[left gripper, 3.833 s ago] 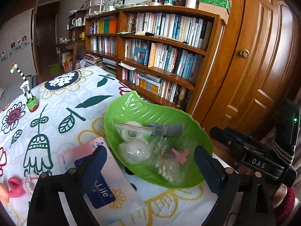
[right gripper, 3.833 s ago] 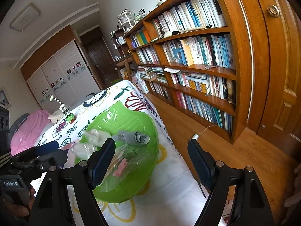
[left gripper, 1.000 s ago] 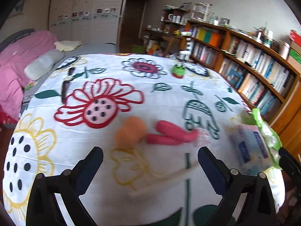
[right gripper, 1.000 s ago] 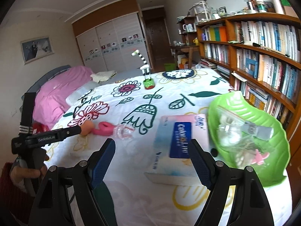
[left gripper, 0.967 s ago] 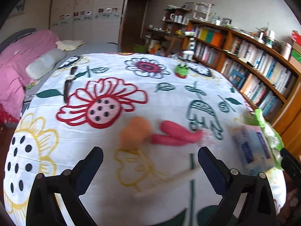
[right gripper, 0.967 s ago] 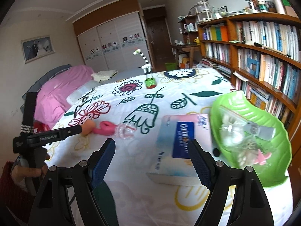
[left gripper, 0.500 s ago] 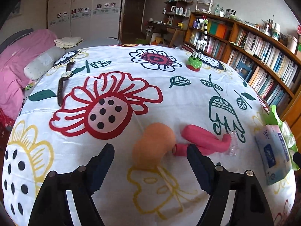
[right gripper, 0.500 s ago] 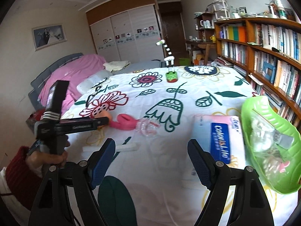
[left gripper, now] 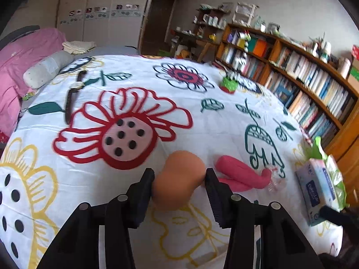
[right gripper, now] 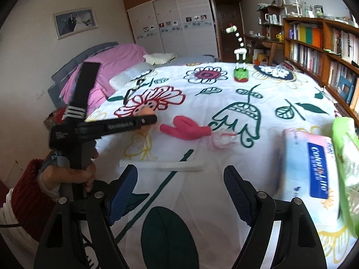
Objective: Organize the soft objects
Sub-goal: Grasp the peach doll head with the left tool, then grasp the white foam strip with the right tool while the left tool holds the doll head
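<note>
The peach sponge (left gripper: 179, 177) lies on the floral bedspread (left gripper: 125, 71), pinched between the 2 fingers of the left gripper (left gripper: 179, 180), whose jaws touch its sides. Just beside it lies a pink plush piece (left gripper: 242, 173). The right gripper (right gripper: 179, 192) hangs spread wide, holding nothing, near a white strip (right gripper: 161, 164) and tissue pack (right gripper: 311, 163).

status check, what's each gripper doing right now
Left gripper shut on orange squishy gourd-shaped toy. Right gripper open, empty. Pink soft toy lies beside the orange one.
</note>
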`<state>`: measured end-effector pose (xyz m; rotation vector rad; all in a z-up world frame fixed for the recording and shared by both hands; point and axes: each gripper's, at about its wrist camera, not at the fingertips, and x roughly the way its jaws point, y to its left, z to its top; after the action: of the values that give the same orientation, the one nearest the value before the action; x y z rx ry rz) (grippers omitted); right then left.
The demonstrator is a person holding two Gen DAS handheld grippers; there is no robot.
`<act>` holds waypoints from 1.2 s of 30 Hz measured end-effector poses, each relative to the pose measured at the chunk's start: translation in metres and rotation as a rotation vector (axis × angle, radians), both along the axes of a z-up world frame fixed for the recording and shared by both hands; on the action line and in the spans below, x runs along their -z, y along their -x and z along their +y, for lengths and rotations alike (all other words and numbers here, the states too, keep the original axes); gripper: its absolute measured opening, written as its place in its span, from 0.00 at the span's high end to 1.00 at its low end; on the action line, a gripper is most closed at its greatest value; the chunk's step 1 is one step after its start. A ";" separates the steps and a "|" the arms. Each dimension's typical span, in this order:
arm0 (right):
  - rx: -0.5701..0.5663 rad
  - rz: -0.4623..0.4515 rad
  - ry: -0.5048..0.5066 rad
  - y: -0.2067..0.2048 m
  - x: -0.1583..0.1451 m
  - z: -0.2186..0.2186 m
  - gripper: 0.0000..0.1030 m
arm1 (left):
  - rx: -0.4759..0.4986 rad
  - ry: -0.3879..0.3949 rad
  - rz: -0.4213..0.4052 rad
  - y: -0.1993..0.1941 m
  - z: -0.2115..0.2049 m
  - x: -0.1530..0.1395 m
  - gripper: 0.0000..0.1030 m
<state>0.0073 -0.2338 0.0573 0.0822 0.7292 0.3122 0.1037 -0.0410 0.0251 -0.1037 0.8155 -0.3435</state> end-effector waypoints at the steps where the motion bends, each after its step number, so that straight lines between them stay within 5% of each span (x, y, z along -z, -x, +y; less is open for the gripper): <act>1: -0.004 0.017 -0.007 -0.004 0.003 0.002 0.22 | -0.012 0.011 -0.008 0.002 0.004 -0.002 0.52; 14: -0.053 0.231 -0.154 -0.048 0.039 0.022 0.22 | -0.118 0.078 -0.051 0.009 0.038 -0.010 0.52; 26: 0.039 0.180 -0.037 -0.077 0.038 0.049 0.26 | -0.152 0.134 -0.048 0.011 0.054 -0.008 0.52; 36: 0.122 0.127 -0.020 -0.085 0.030 0.025 0.27 | -0.158 0.149 -0.042 0.012 0.058 -0.007 0.52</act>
<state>0.0923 -0.2088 0.0272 0.1654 0.8430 0.1991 0.0917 0.0165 0.0324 -0.2972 0.7350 -0.2563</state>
